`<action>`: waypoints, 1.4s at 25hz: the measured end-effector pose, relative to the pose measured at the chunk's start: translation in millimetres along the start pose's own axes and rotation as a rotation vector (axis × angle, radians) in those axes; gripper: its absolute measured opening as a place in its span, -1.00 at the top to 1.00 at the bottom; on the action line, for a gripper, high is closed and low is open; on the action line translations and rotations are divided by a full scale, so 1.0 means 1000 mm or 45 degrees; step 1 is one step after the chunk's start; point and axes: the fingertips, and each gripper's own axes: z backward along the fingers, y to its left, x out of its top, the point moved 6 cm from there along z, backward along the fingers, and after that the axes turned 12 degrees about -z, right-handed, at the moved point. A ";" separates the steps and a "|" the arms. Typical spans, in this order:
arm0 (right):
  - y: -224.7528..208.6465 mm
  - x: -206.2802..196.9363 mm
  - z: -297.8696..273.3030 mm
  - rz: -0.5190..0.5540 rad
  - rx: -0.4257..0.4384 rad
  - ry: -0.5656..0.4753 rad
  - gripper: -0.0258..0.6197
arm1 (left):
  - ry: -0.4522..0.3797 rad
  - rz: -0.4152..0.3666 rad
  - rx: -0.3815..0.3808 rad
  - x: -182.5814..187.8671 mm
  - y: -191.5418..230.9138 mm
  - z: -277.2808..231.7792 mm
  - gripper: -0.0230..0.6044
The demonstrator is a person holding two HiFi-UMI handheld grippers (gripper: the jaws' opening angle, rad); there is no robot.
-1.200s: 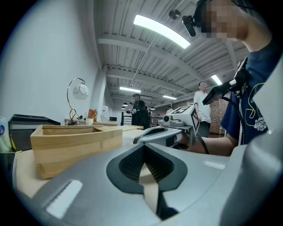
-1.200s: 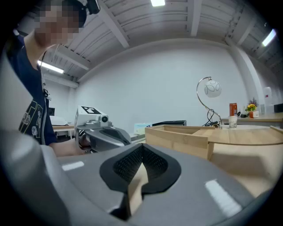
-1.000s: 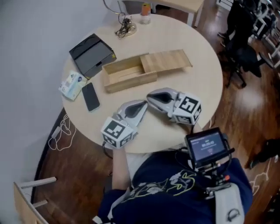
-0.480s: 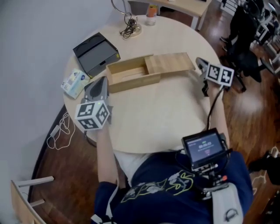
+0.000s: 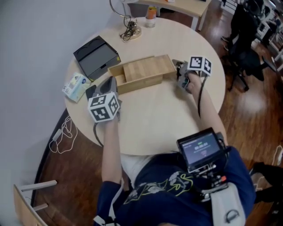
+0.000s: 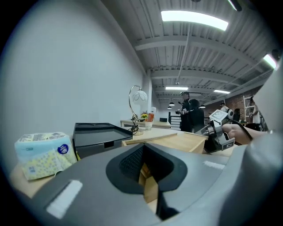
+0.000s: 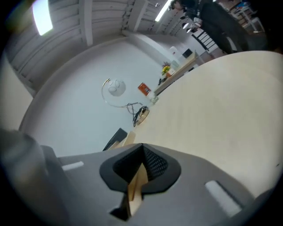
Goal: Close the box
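A light wooden box [image 5: 143,74] with a sliding lid lies on the round table [image 5: 154,114]. The lid covers most of it; a short stretch stays open at the left end [image 5: 116,72]. My left gripper [image 5: 110,80] is shut and empty, its tip at the box's left front corner, and the box [image 6: 181,142] fills the view ahead of it. The right gripper [image 5: 177,67] is shut and empty too, its tip against the lid's right end. In the right gripper view the box [image 7: 128,138] shows just beyond the shut right gripper [image 7: 141,149].
A black tray [image 5: 96,56] stands behind the box at the left, with a tissue pack [image 5: 75,86] and a dark phone [image 5: 90,91] near the left edge. A lamp base with cable [image 5: 129,30] and an orange-capped bottle [image 5: 151,11] sit at the back. Chairs stand right of the table.
The lid has slid left from sticking out at the right to covering most of the box. The right gripper moved left with the lid's end; the left gripper moved up to the box's left corner.
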 end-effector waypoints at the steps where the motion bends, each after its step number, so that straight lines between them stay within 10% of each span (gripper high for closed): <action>1: 0.013 -0.016 -0.011 0.042 0.043 0.055 0.94 | 0.003 -0.015 0.001 0.000 -0.002 -0.001 0.93; 9: 0.055 -0.037 0.017 0.421 0.124 -0.076 0.93 | -0.115 -0.120 -0.009 0.011 -0.010 0.022 0.93; 12: 0.085 -0.076 0.058 0.711 0.459 0.021 0.93 | -0.259 -0.294 -0.181 0.024 -0.054 0.055 0.93; 16: 0.099 -0.158 0.078 0.986 0.822 0.282 0.93 | -0.223 -0.203 -0.544 -0.010 -0.118 0.065 0.93; 20: 0.086 -0.198 0.071 1.265 0.737 0.292 0.94 | -0.169 -0.168 -0.667 -0.022 -0.138 0.060 0.92; 35: 0.086 -0.202 0.065 1.260 0.731 0.266 0.93 | -0.173 -0.167 -0.665 -0.026 -0.133 0.059 0.92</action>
